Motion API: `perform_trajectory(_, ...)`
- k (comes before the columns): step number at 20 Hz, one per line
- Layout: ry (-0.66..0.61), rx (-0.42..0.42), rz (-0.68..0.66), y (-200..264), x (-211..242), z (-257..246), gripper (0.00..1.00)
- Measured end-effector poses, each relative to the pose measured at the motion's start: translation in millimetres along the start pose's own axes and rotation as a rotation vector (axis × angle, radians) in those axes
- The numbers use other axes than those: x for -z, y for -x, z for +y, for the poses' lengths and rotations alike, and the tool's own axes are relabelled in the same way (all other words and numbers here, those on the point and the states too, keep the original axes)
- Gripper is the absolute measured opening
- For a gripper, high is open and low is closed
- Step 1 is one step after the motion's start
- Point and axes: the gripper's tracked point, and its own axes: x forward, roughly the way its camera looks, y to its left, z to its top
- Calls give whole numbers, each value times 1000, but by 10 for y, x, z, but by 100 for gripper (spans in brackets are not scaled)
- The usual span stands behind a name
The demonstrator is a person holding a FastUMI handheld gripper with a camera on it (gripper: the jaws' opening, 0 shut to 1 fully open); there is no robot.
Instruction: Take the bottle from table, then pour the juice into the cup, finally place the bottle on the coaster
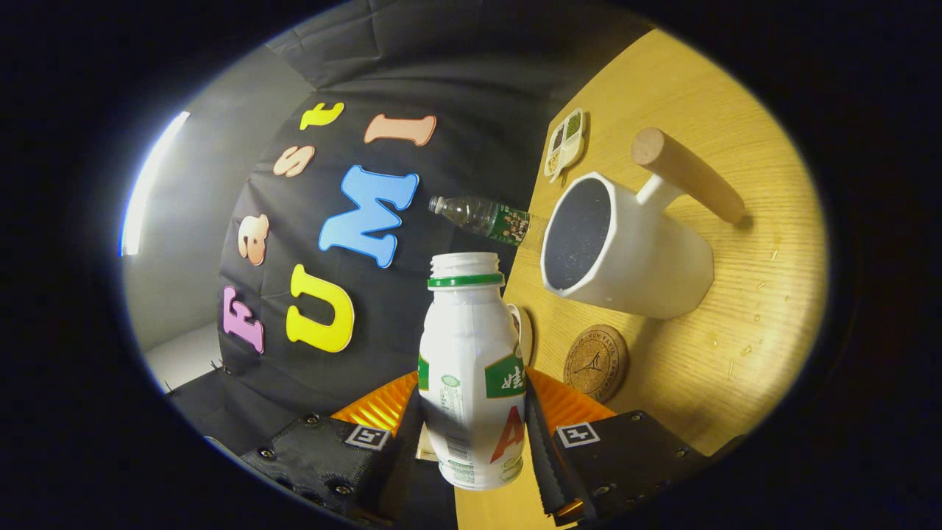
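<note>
Jaws clamped on the lower body of the white juice bottle, one finger pressed to each side, gripper holding it low so the open, capless neck stays free for pouring. Whole view rolled sideways, worktop running up at 3 o'clock: bottle apparently tipped over toward the pour, or on the way to it. No juice visible at the mouth. Just off the bottle at 3 o'clock, the round cork coaster, bare, kept clear for the set-down. Beyond it, at 1 o'clock, the white cup with a wooden handle, dark mouth turned toward the bottle's neck but apart from it. Farther, at 12 o'clock, a clear plastic bottle; past the cup, a small divided dish.
</note>
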Motion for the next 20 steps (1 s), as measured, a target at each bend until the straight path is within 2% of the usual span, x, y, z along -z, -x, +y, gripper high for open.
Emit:
perform_trajectory(8,-94,-2,-11,-30,15,20,67)
perform_trajectory(20,-241,-63,-41,-58,-39,187,67)
